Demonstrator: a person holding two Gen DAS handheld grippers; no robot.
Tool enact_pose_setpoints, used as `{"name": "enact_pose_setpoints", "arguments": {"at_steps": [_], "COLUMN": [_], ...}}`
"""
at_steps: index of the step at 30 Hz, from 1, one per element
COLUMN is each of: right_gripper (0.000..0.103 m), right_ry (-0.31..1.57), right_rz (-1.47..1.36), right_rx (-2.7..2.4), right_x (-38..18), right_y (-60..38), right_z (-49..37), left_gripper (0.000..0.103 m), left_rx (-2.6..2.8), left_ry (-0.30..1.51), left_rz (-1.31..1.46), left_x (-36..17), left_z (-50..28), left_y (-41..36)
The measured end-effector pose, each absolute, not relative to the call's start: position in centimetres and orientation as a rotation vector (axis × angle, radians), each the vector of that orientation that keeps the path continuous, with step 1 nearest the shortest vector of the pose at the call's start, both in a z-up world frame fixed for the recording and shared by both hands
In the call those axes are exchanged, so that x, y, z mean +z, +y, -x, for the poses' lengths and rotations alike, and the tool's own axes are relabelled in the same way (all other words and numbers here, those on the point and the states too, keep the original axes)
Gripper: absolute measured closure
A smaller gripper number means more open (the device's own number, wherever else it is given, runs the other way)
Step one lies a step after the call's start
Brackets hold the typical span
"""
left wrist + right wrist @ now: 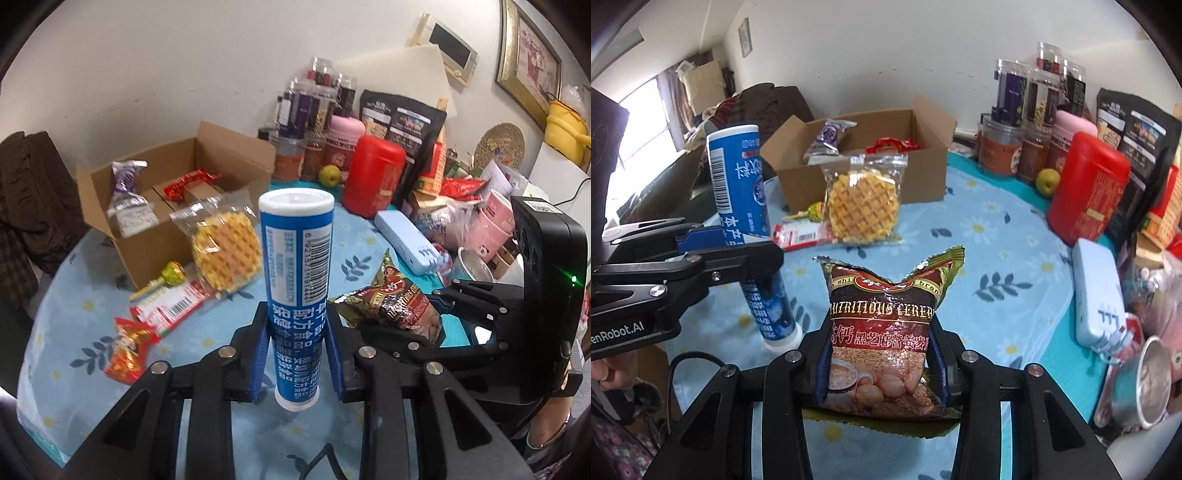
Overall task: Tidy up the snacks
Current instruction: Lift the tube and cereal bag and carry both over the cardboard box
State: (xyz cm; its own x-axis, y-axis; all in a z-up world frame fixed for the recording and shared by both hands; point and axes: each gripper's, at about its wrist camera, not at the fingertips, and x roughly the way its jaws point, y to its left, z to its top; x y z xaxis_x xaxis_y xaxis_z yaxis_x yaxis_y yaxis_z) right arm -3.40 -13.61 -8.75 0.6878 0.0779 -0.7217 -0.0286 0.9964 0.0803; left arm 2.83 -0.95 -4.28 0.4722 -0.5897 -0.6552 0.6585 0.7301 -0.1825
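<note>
Your left gripper (pixel 297 354) was clamped on the blue tube (pixel 295 273), your right gripper (pixel 882 365) on the cereal packet (pixel 882 332). Cardboard box (pixel 923 177) at twelve o'clock held few snacks; waffle (pixel 864 210) and lollipop (pixel 814 212) remained outside.

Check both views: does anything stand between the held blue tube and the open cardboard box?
Yes. The bagged waffle leans against the cardboard box on its near side, between it and the blue tube in the left gripper. Above it, nothing blocks the way.
</note>
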Motion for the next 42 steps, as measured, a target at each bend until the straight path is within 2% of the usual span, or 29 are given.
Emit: {"name": "enact_pose_setpoints", "arguments": {"at_steps": [25, 42], "right_gripper": [0.061, 0.061], "right_ry": [0.628, 0.509], "right_rz": [0.057, 0.108], "right_rx": [0.249, 0.259], "right_x": [0.0, 3.8], "right_y": [-10.5, -11.6], "right_z": [-3.5, -12.5], "left_gripper": [0.075, 0.075], "left_rx": [-0.584, -0.575], "left_ry": [0.561, 0.468], "left_rz": [-0.021, -0.021], "left_x": [3.4, 7.0], "left_z": [-6.8, -16.1], "left_y": [2.2, 1.4]}}
